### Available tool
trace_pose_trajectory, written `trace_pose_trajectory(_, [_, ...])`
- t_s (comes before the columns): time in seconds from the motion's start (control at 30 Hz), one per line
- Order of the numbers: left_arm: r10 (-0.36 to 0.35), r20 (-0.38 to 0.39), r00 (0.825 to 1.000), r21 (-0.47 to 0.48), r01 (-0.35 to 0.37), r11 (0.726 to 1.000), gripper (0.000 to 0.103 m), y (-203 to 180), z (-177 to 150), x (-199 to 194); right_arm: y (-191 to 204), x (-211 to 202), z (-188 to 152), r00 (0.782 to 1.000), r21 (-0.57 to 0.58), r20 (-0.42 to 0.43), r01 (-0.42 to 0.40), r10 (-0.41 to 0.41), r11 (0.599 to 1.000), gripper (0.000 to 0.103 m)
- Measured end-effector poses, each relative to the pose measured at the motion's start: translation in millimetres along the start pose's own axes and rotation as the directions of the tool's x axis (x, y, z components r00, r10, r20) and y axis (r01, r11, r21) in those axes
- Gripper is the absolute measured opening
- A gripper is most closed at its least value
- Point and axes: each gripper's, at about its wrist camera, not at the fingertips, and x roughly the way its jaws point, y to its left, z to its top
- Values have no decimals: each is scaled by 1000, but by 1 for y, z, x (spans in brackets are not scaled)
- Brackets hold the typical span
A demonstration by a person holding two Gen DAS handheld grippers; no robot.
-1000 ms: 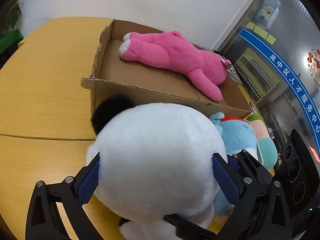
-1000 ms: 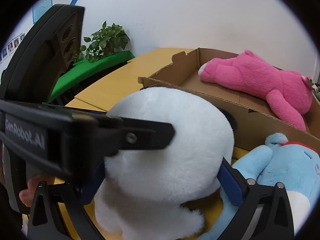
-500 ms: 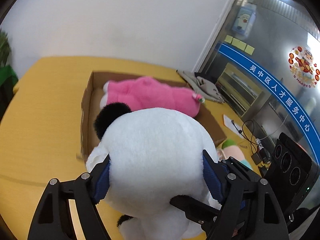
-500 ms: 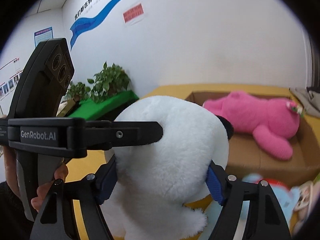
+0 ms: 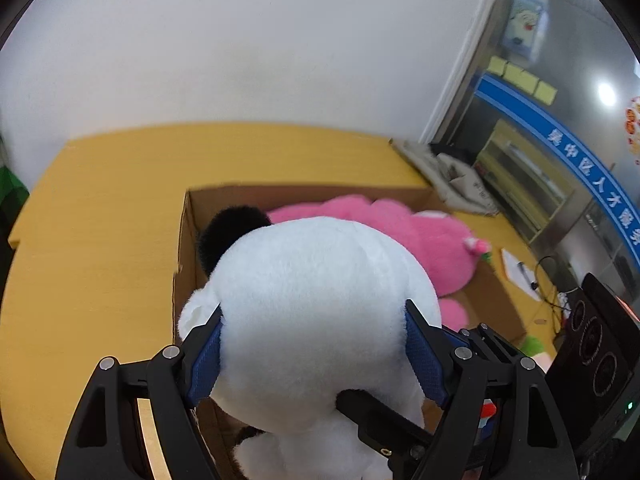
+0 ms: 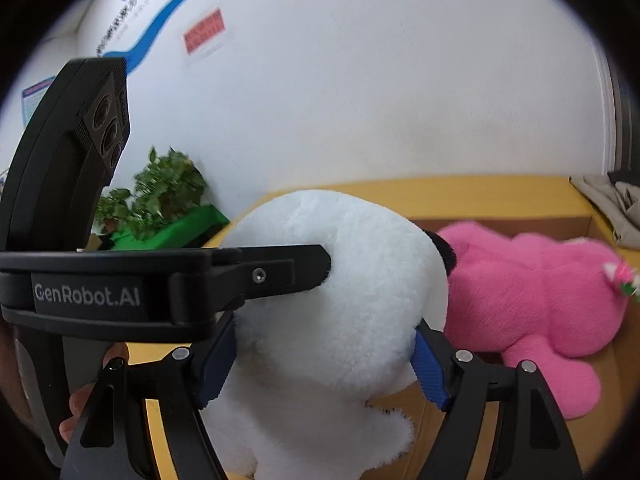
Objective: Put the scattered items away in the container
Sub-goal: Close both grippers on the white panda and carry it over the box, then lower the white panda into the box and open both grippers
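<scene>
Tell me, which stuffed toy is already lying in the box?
The pink toy. It lies flat inside the box. The white toy with a black ear is squeezed between both grippers, above the box.

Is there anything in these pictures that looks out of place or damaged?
Nothing looks damaged or spilled. The big white plush toy with a black ear is squeezed between both tools, left and right, above the brown cardboard box. The pink plush toy lies on its side in that box, which looks intended.
</scene>
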Motion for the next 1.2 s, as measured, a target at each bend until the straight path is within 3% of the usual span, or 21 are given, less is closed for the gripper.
trace_pose_trajectory(0.1, [27, -85, 996, -5, -28, 1000, 87, 15, -23, 33, -5, 38, -25, 989, 50, -147, 22, -15, 998, 76])
trace_pose_trajectory(0.17, [33, -55, 998, 12, -33, 999, 89, 15, -35, 32, 1, 48, -39, 978, 22, -204, 44, -38, 999, 76])
trace_pose_trajectory(0.2, [24, -51, 998, -2, -24, 1000, 89, 17, -38, 30, 5, 43, -40, 981, 7, -188, 52, -50, 999, 76])
trace_pose_trajectory(0.3, [30, -56, 998, -15, -31, 999, 91, 17, -43, 28, 1, 42, -43, 972, 58, -233, 55, -40, 997, 83])
trace_pose_trajectory(0.4, [55, -57, 997, -7, -55, 998, 93, 12, -47, 25, -4, 41, -55, 939, 141, -344, 38, 13, 989, 86])
trace_pose_trajectory(0.53, [62, -63, 996, -12, -63, 998, 94, 13, -51, 25, -14, 12, -59, 940, 77, -326, 136, -104, 988, 86])
trace_pose_trajectory(0.6, [56, -70, 996, -41, -59, 997, 96, 16, -54, 27, -32, 6, -65, 924, 107, -356, 190, -141, 976, 86])
trace_pose_trajectory(0.7, [74, -67, 995, -48, -77, 996, 97, 13, -58, 26, -18, -6, -80, 908, 22, -372, 216, -192, 976, 83])
trace_pose_trajectory(0.97, [94, -68, 993, -87, -100, 991, 101, 5, -76, 6, -12, -35, -97, 910, 9, -367, 210, -192, 978, 80])
trace_pose_trajectory(1.07, [102, -35, 994, -108, -105, 989, 100, -7, -81, -20, -21, -57, -86, 927, 33, -348, 164, -143, 986, 84])
trace_pose_trajectory(1.2, [121, 45, 992, -36, -120, 992, 103, -51, -96, -67, -28, -120, -74, 961, -28, -225, 157, -159, 987, 91])
